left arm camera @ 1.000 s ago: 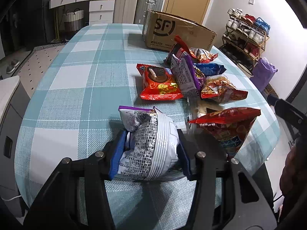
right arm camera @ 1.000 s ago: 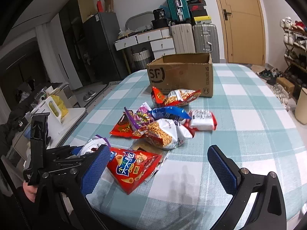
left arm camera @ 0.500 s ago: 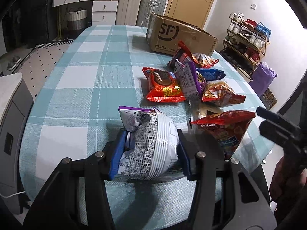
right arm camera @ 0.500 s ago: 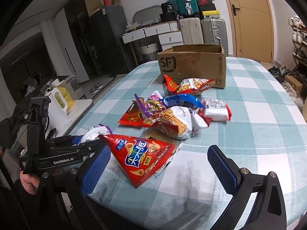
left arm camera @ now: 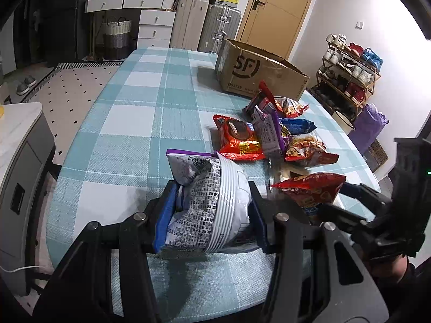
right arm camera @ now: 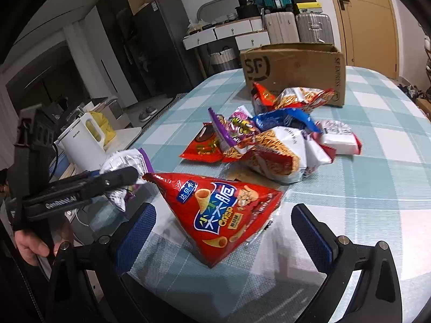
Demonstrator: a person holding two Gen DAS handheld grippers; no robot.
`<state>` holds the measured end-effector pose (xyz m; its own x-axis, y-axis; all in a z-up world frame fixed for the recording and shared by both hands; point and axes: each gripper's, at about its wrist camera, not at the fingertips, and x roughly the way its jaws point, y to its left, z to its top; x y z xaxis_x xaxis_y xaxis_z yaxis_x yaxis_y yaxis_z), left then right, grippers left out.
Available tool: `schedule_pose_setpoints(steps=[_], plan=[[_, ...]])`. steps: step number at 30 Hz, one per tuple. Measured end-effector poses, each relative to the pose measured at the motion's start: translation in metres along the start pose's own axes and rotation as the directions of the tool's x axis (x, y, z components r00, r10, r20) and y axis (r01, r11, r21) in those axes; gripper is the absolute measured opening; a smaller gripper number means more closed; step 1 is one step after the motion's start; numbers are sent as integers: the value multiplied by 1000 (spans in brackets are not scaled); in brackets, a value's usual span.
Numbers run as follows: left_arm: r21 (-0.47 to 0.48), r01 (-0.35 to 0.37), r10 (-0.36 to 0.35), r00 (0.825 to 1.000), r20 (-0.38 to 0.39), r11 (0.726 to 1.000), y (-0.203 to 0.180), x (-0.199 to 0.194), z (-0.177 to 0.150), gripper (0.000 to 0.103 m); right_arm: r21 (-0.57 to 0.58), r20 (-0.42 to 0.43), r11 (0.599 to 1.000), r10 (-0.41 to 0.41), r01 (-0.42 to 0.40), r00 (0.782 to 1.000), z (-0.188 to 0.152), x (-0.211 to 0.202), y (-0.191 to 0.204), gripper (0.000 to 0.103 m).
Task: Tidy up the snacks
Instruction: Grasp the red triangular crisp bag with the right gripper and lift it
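My left gripper (left arm camera: pixel 210 215) is shut on a white and purple snack bag (left arm camera: pixel 207 204), held above the near table edge; it also shows in the right wrist view (right arm camera: pixel 126 164). My right gripper (right arm camera: pixel 223 228) is open, its blue pads either side of a red triangular crisp bag (right arm camera: pixel 223 210) lying on the checked tablecloth (right arm camera: pixel 377 188). That bag shows in the left wrist view (left arm camera: pixel 312 191). A pile of snack bags (right arm camera: pixel 272 140) lies further back. An open SF cardboard box (right arm camera: pixel 293 67) stands behind the pile.
The left gripper's body (right arm camera: pixel 80 188) reaches in from the left beside the red bag. A white kettle (right arm camera: pixel 83 145) stands on a side counter left of the table. Suitcases (left arm camera: pixel 204 24) and a shoe rack (left arm camera: pixel 350 75) stand beyond the table.
My right gripper has moved forward and down, so the red crisp bag now sits between its open fingers. My left gripper still holds the white bag and has shifted little.
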<state>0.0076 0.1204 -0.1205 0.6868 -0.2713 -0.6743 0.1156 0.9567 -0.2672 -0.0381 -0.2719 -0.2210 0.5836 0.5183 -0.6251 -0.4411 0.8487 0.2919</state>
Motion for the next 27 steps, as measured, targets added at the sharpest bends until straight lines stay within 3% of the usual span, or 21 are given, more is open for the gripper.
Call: schedule_pose_setpoints(steps=[12, 14, 15, 17, 19, 22, 27], plan=[[-10, 6, -6, 1000, 1, 1000, 4, -1, 1, 47, 40, -20, 999, 35, -34, 999, 5, 23, -4, 101], [-10, 6, -6, 1000, 0, 1000, 4, -1, 1, 47, 40, -9, 999, 30, -29, 1000, 7, 24, -5, 94], [-10, 8, -8, 1000, -2, 1000, 4, -1, 1, 47, 38, -11, 999, 35, -34, 999, 7, 25, -5, 83], [-10, 9, -9, 1000, -2, 1000, 5, -1, 1, 48, 40, -12, 999, 32, -31, 999, 7, 25, -6, 80], [-10, 8, -8, 1000, -3, 1000, 4, 0, 1, 47, 34, -6, 999, 28, -28, 1000, 7, 23, -6, 64], [-4, 5, -5, 1000, -3, 1000, 3, -1, 2, 48, 38, 11, 998, 49, -49, 999, 5, 20, -9, 58], [0, 1, -1, 1000, 2, 1000, -1, -4, 4, 48, 28, 39, 998, 62, -63, 997, 2, 11, -8, 57]])
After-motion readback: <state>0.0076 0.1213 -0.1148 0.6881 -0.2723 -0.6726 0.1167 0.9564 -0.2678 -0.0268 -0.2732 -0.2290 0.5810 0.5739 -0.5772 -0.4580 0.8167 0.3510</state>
